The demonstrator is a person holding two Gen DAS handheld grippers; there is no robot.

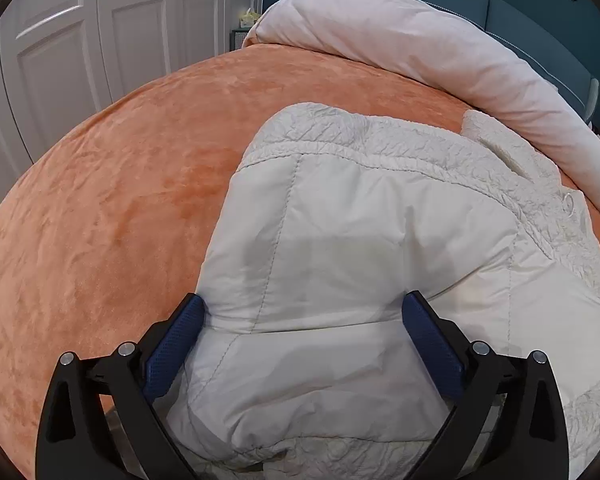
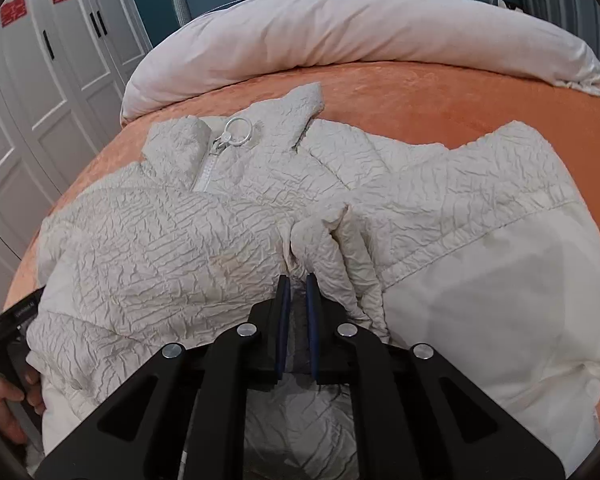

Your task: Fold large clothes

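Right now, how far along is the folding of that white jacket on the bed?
Early on. The white jacket lies spread on the orange bedspread, zipper up. The right gripper pinches a fold of it; the left gripper straddles a padded part, open. The jacket still sprawls wide and needs more folds.

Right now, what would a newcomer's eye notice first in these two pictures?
A large cream jacket sprawls across the orange bedspread, with a rolled pale duvet behind it. The right gripper pinches a jacket fold, while the left gripper stands wide open around a smooth part.
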